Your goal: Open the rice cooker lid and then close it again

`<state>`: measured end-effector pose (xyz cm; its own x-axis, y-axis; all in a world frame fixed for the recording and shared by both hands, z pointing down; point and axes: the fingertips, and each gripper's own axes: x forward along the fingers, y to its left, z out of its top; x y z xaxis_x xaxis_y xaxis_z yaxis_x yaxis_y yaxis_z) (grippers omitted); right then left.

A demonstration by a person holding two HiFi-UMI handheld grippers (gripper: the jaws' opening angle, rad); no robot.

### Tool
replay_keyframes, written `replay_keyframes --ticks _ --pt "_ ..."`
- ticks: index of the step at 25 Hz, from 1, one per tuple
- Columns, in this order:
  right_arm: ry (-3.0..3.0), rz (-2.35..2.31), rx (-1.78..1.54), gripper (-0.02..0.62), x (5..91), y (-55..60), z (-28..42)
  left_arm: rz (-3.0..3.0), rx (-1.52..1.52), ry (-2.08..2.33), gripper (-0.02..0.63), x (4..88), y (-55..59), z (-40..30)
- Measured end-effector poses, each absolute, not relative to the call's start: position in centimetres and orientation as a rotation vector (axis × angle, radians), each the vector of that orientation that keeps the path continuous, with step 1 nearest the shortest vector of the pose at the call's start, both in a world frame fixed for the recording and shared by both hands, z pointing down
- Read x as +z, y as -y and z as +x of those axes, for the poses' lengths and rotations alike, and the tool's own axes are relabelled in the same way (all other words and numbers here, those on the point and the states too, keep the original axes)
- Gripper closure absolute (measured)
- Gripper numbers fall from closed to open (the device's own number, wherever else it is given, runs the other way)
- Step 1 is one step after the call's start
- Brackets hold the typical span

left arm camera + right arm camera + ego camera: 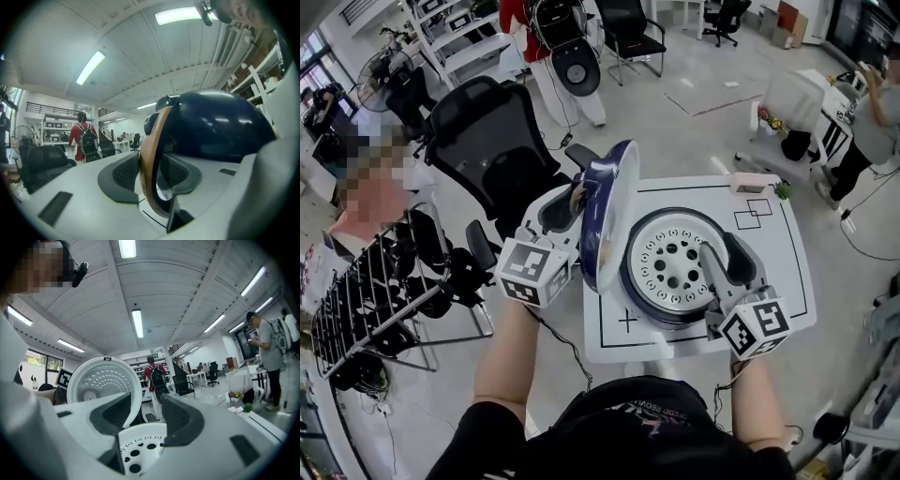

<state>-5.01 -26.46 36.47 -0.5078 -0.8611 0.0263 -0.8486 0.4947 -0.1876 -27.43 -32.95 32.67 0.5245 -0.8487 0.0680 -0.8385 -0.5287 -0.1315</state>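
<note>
Lid (607,211) is basically all the way up in the head view. It stands on edge at the left side of the rice cooker (649,302), which sits on the white table (787,272). The left gripper (567,211) is on the lid's outer edge, and the right gripper (722,272) is over the pot's right rim.

Left gripper view: the jaws are clamped on the lid's bronze rim (149,159), with the dark blue dome bulging off to the right.

Right gripper view: the jaws are spread wide and hold nothing. The perforated inner plate (140,446) shows down in the gap, and the lid's white underside faces the camera behind it.

So I'd say the opening half is done. What's left is swinging the lid back down until it shuts.
</note>
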Motion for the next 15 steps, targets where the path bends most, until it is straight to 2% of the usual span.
replay_keyframes --ticks 15 --pt "-2.624 -1.586 -0.252 0.399 36.0 25.3 -3.5 -2.581 -0.350 -1.418 0.471 32.0 32.3 -24.7"
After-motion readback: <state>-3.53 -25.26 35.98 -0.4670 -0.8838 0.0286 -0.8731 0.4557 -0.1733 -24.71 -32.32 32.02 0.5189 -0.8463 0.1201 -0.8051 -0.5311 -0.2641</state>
